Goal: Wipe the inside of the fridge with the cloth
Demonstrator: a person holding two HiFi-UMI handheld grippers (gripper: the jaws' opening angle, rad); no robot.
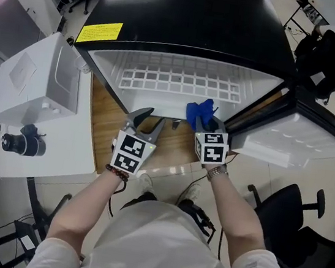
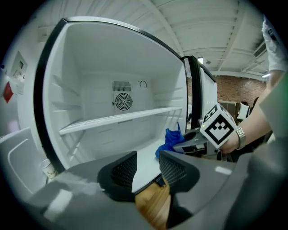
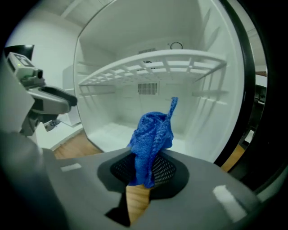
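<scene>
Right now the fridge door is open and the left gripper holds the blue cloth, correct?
Not quite. The cloth is in the right gripper, not the left: the right gripper view shows its jaws shut on it. The left gripper is open, with nothing between its jaws. The fridge door is open, as you said.

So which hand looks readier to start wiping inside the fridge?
Right: the right tongs pinch the blue cloth just before the open fridge, while the left tongs stand open and empty.
</scene>
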